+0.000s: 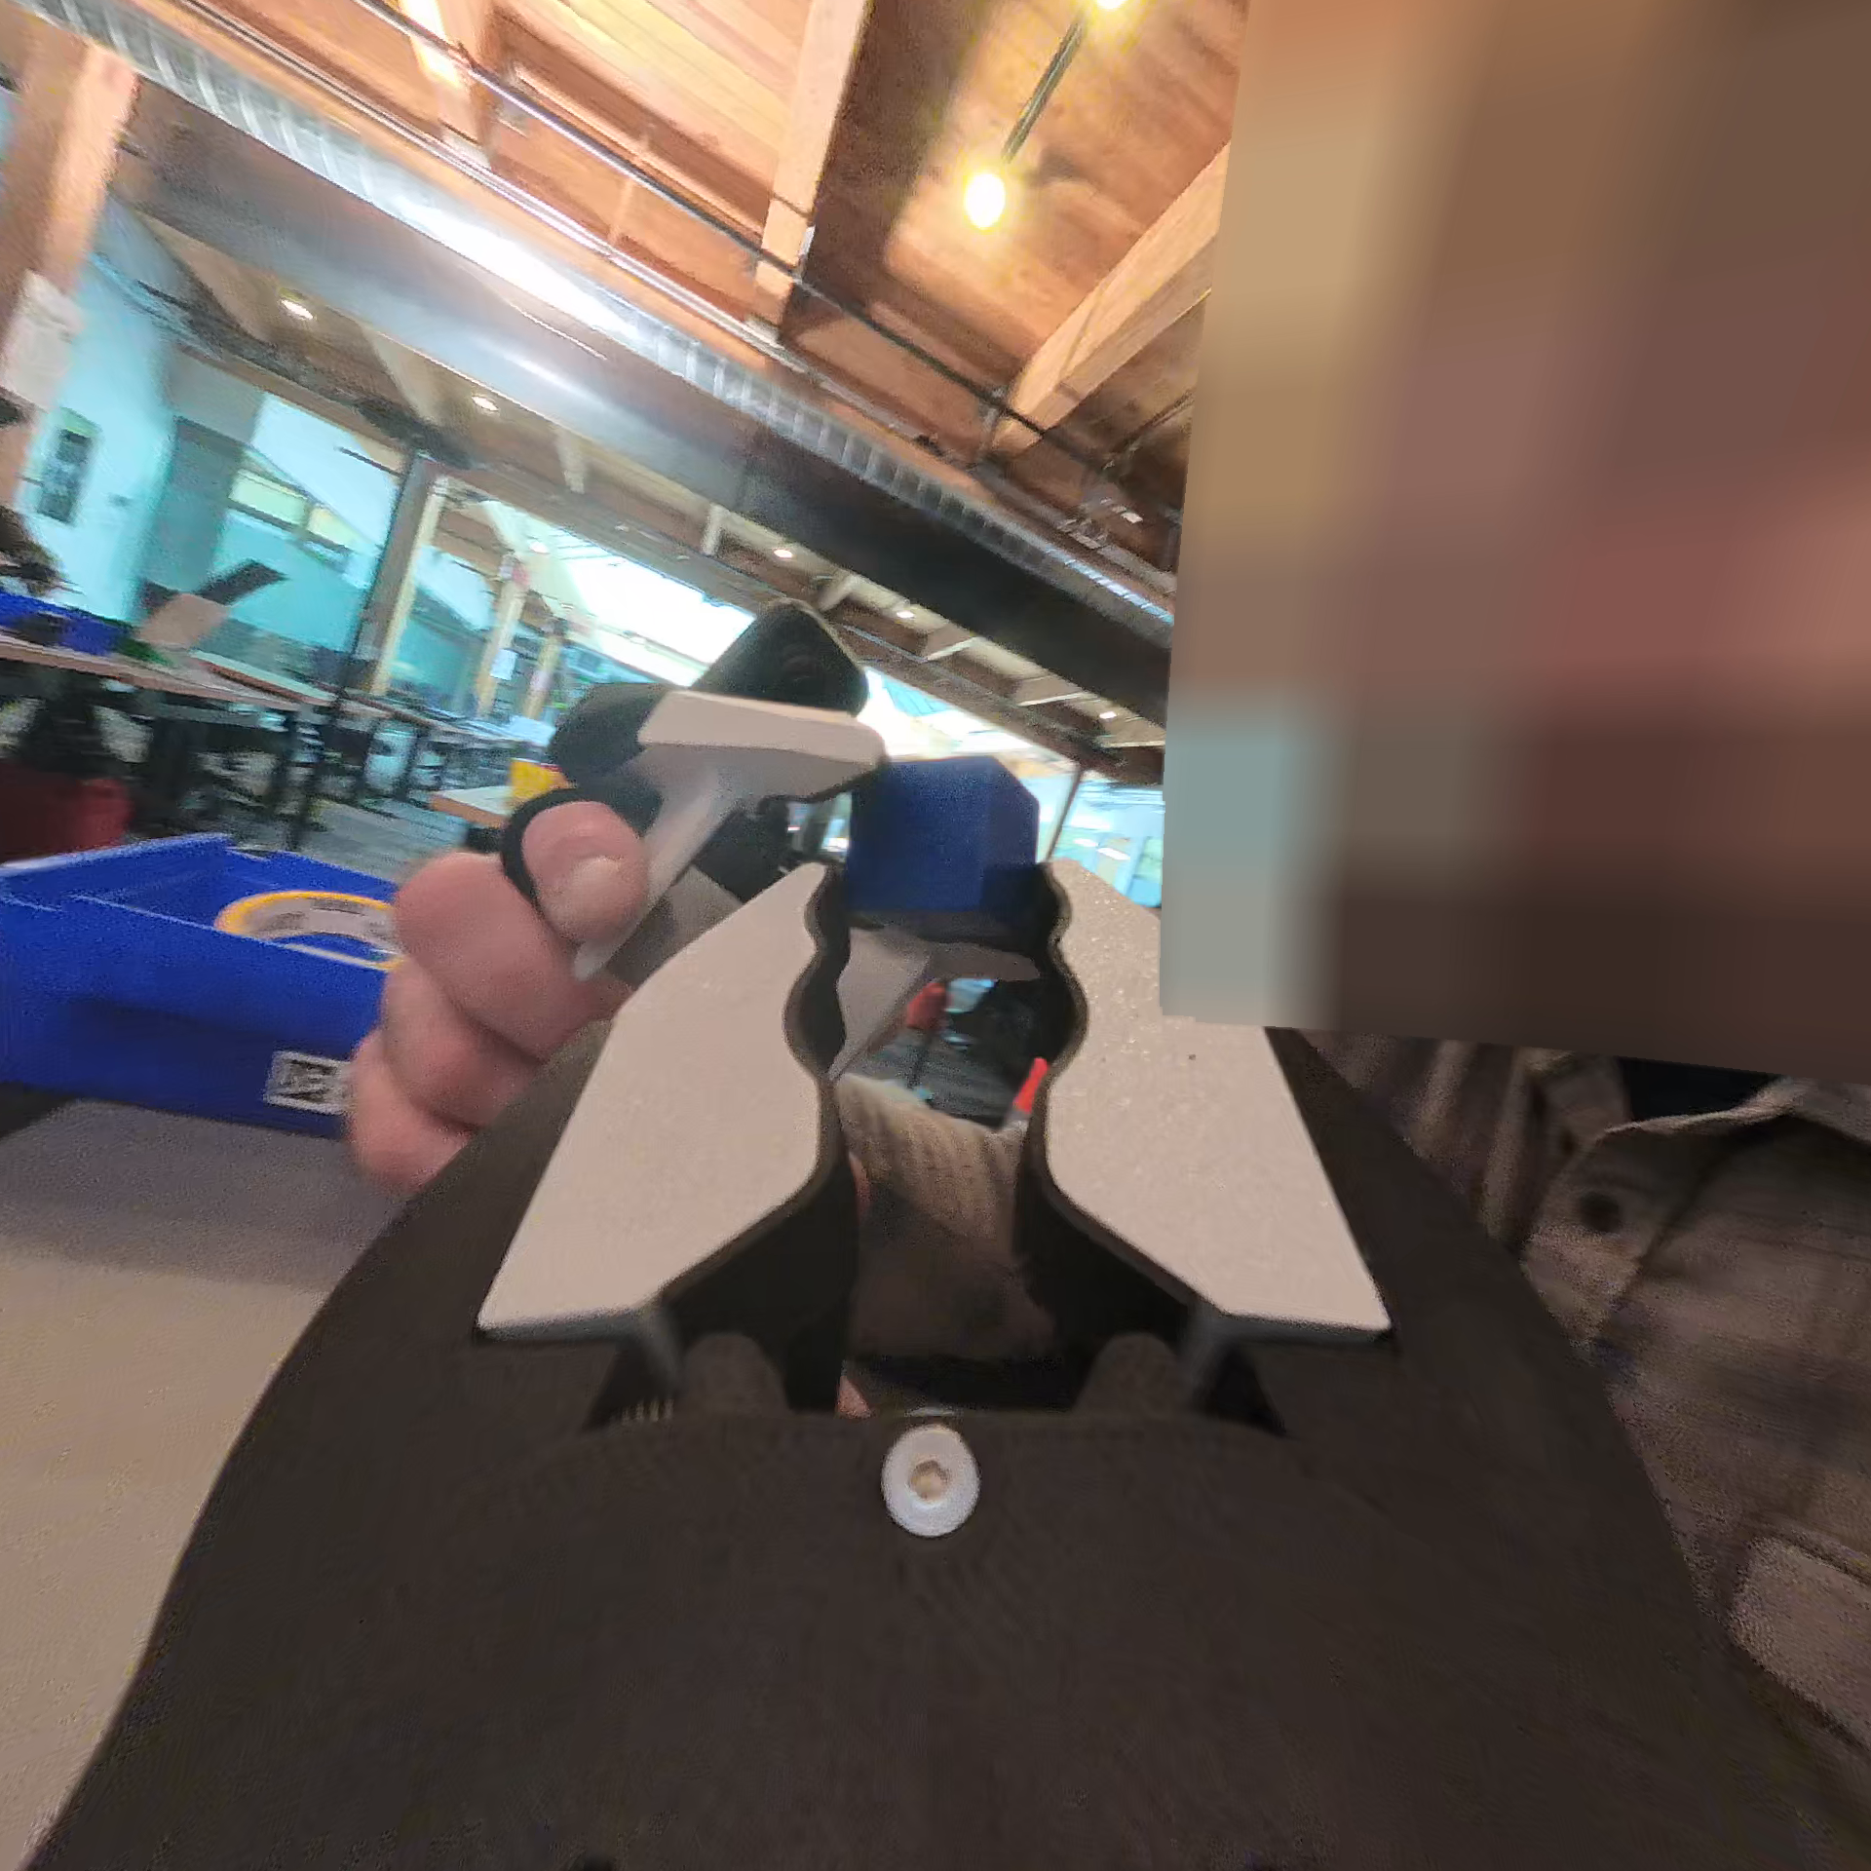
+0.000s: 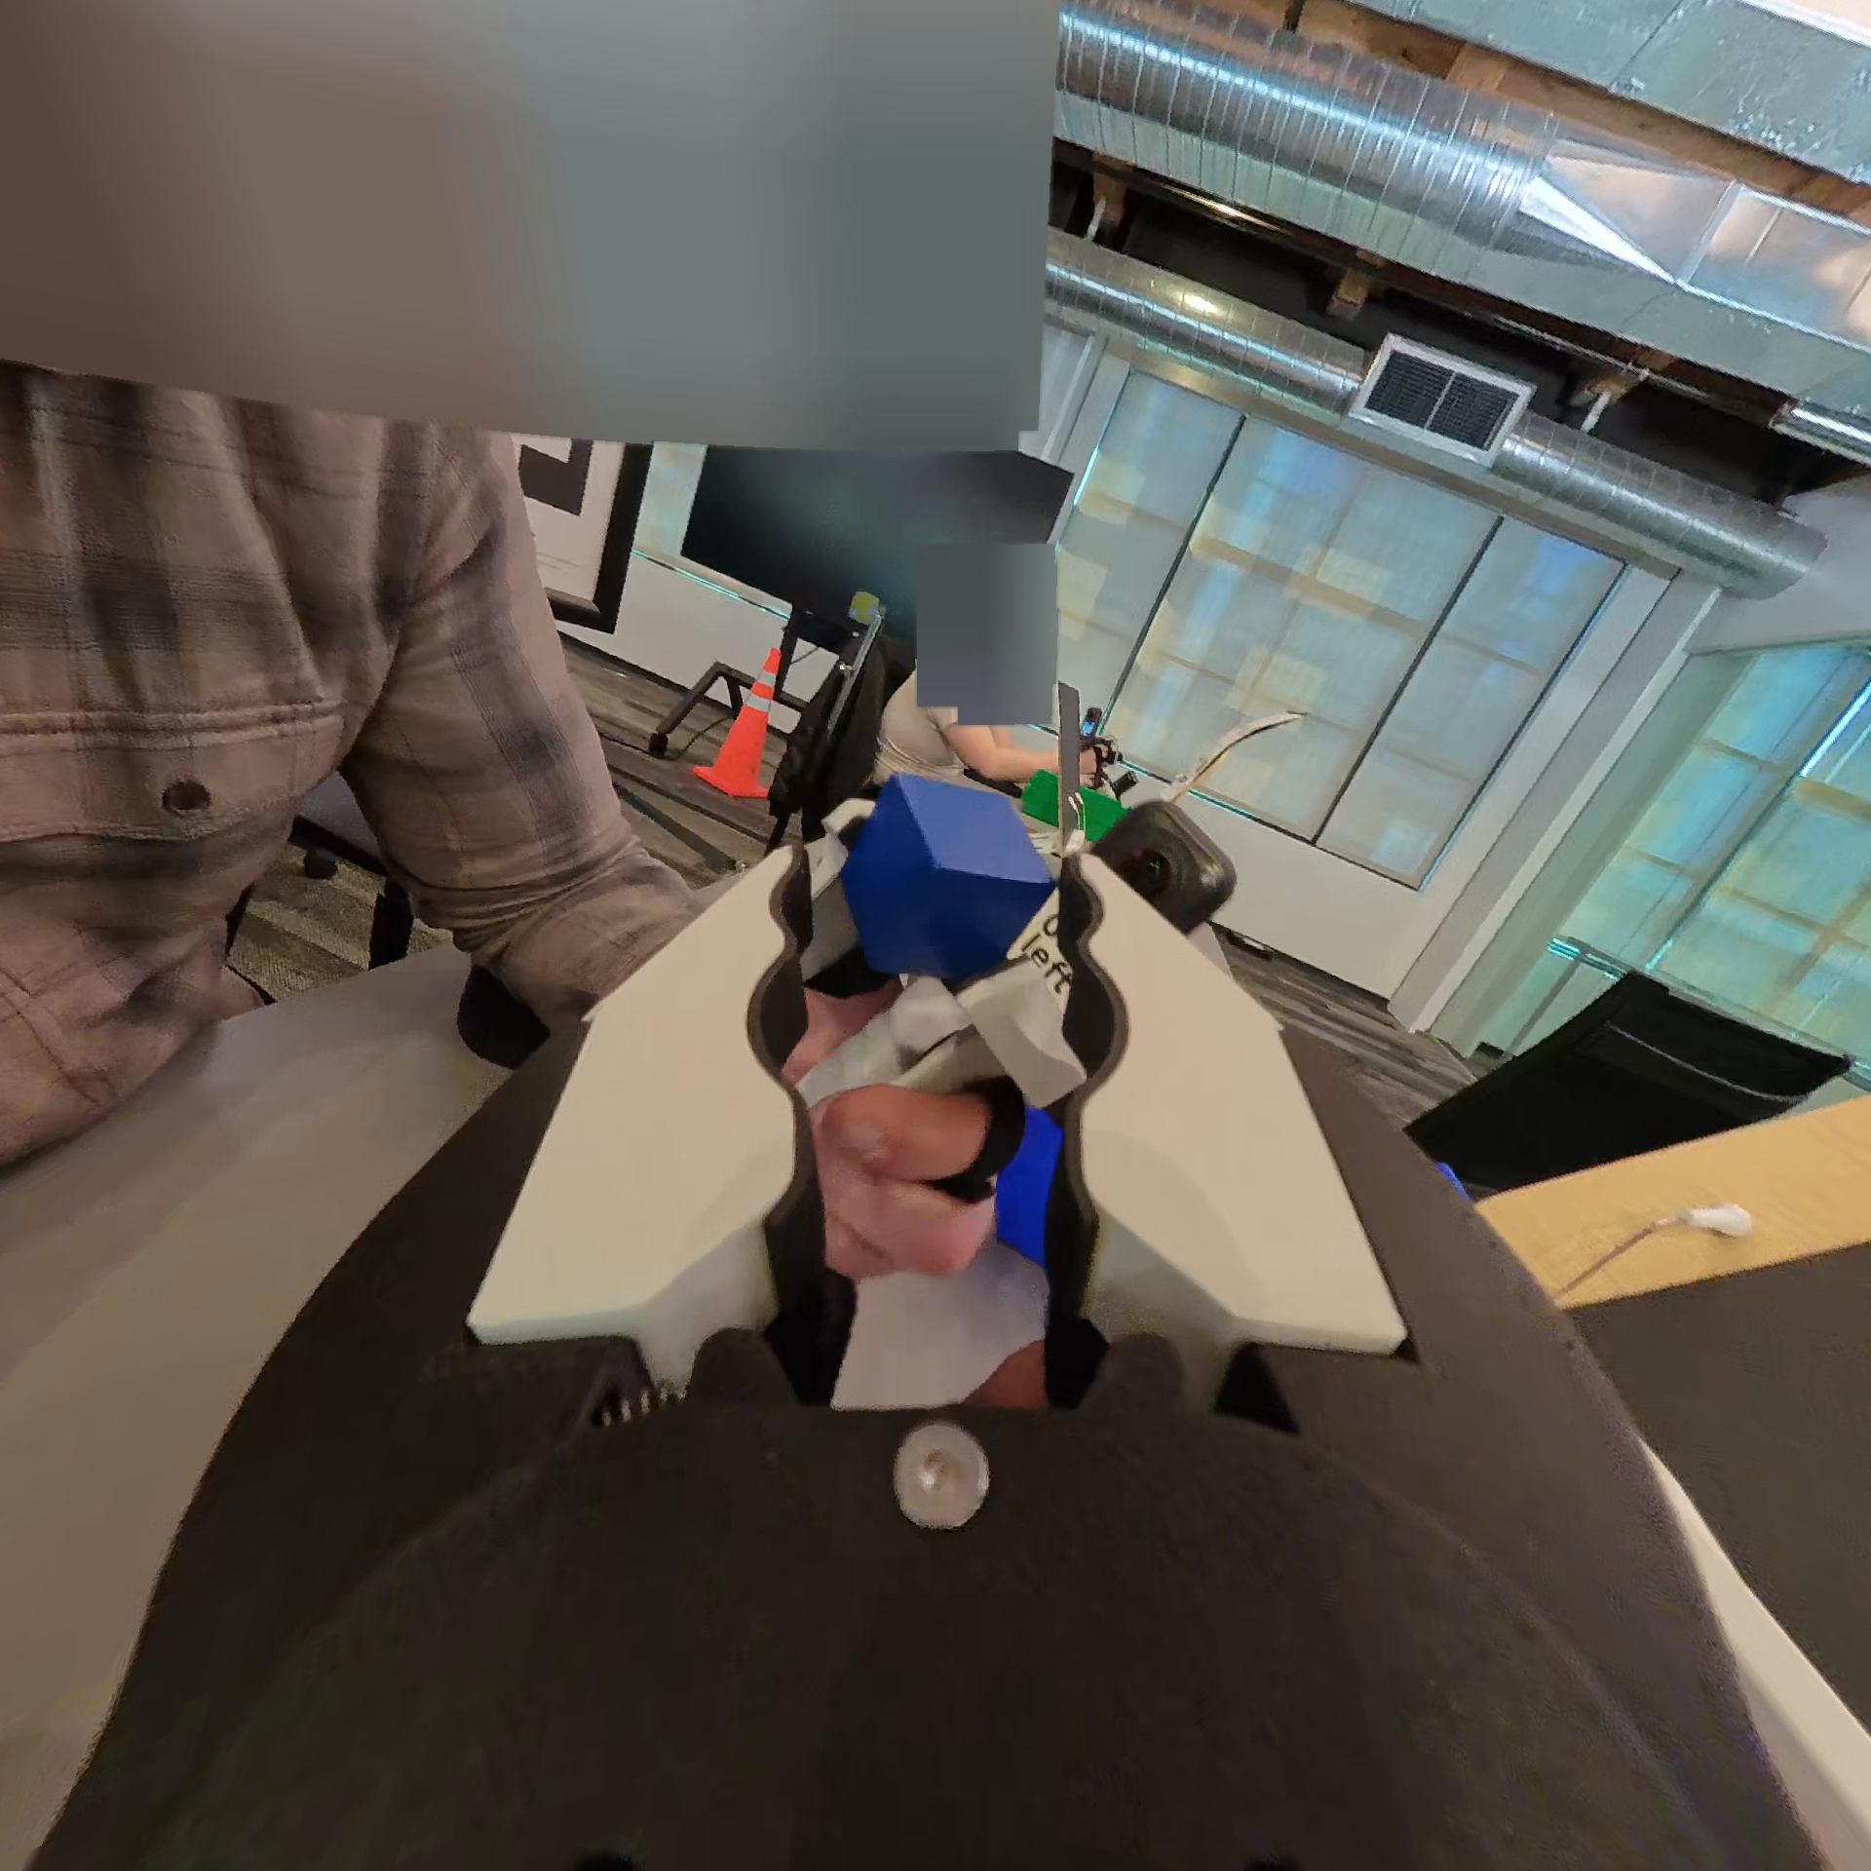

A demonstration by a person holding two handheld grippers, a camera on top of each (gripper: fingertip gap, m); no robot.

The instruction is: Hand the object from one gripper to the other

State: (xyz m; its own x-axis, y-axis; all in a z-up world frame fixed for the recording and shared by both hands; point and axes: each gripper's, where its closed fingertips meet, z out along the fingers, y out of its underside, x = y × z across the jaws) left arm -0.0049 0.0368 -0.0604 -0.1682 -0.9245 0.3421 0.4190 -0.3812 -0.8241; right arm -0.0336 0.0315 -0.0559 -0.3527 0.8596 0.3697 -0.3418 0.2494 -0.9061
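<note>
Blue cube (image 1: 944, 835) sits at the fingertips of both grippers, raised above the table. Left wrist view: left gripper (image 1: 937, 891) pinches the cube's lower part between its tips, while the right gripper (image 1: 749, 769) meets it from ahead-left, gripped by a hand (image 1: 486, 1002). Right wrist view: right gripper (image 2: 937, 891) frames the cube (image 2: 947, 876) at its tips; whether those fingers press it cannot be told. Only the left view shows a blue bin (image 1: 172, 972) far left, holding a tape roll (image 1: 309, 921).
</note>
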